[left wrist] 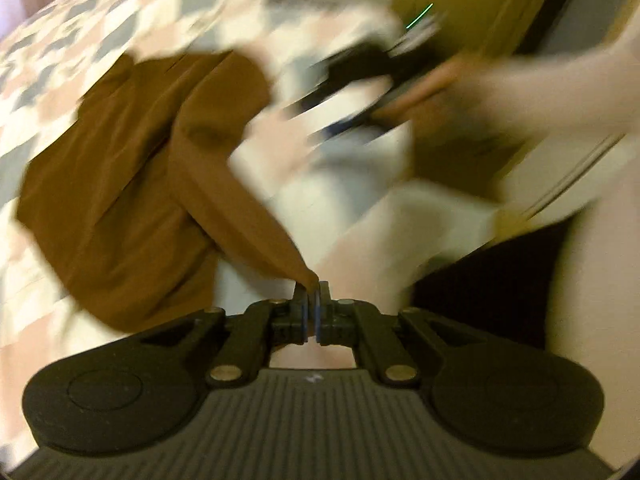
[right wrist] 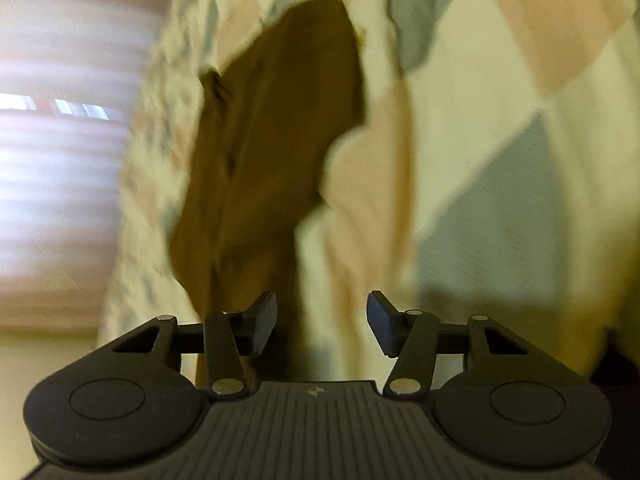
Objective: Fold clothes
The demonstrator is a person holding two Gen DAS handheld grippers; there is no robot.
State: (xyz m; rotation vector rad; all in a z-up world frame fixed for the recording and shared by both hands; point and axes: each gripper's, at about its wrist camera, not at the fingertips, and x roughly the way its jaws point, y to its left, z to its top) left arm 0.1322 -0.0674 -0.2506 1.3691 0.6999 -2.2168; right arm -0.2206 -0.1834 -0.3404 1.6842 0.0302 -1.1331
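Left wrist view: my left claw (left wrist: 312,285) is clenched on a pointed corner of a brown garment (left wrist: 132,184), the two fingers pressed together with only a tip of cloth between them. From that pinch a narrow band of brown fabric runs up and away to the main body of the garment, which lies rumpled on a bed (left wrist: 60,52) covered in a pink, grey and cream diamond-patterned quilt. The garment sits toward the near edge of the bed, with the quilt showing beyond it.

Right wrist view: my right claw (right wrist: 322,322) is released, its fingers spread wide and holding nothing. The brown garment (right wrist: 276,132) lies ahead of it on the same quilt, reaching down toward the gap between the fingers.

I judge the folding to be at an early stage. The garment is bunched and uneven, with no flat, squared fold showing. What seems left is to spread it, bring its edges together and smooth the result.

Both views are smeared by motion. In the left wrist view my right hand (left wrist: 432,88) and its claw are only a dark and pale streak. I cannot tell what kind of garment this is, or which corner I hold. A dark mass at lower right is unidentifiable.
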